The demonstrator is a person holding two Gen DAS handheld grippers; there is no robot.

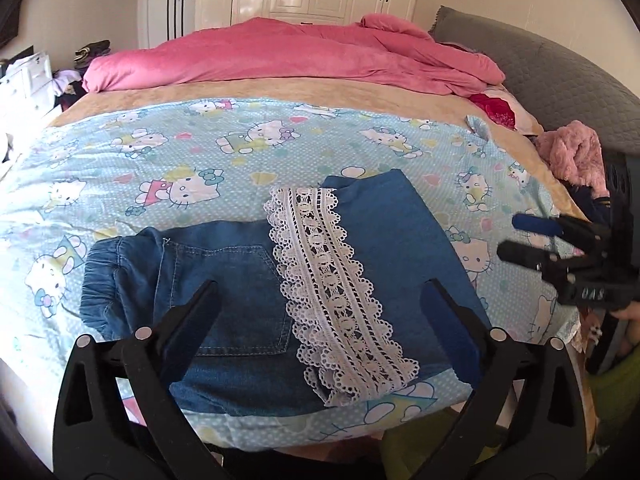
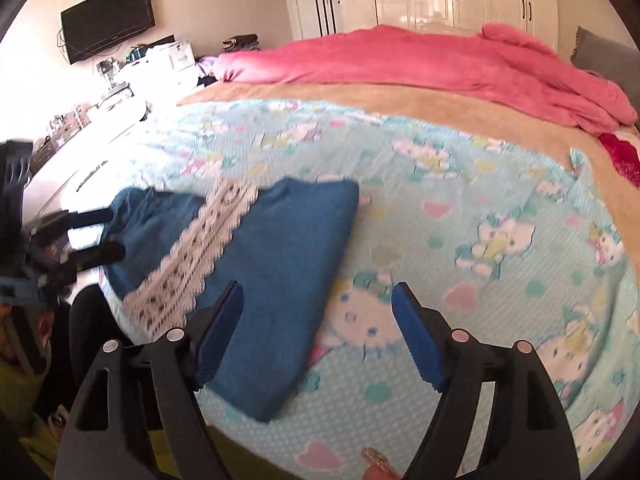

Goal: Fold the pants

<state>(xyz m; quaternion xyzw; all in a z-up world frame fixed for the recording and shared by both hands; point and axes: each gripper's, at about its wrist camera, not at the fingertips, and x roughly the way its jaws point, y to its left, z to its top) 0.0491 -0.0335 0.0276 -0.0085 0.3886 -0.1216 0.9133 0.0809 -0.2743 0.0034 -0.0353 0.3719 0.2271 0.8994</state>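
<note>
One pair of blue jean pants [image 1: 240, 292] lies folded on the cat-picture sheet [image 1: 160, 152], near the bed's front edge. One white lace strip [image 1: 336, 300] runs across them. One back pocket [image 1: 240, 300] shows. Two grippers are here. Left gripper [image 1: 320, 304] hangs over the pants, fingers wide apart, holding nothing. Right gripper [image 2: 316, 308] sits by the pants' right side, also spread and holding nothing. One pink blanket [image 1: 280, 52] is piled far back
</note>
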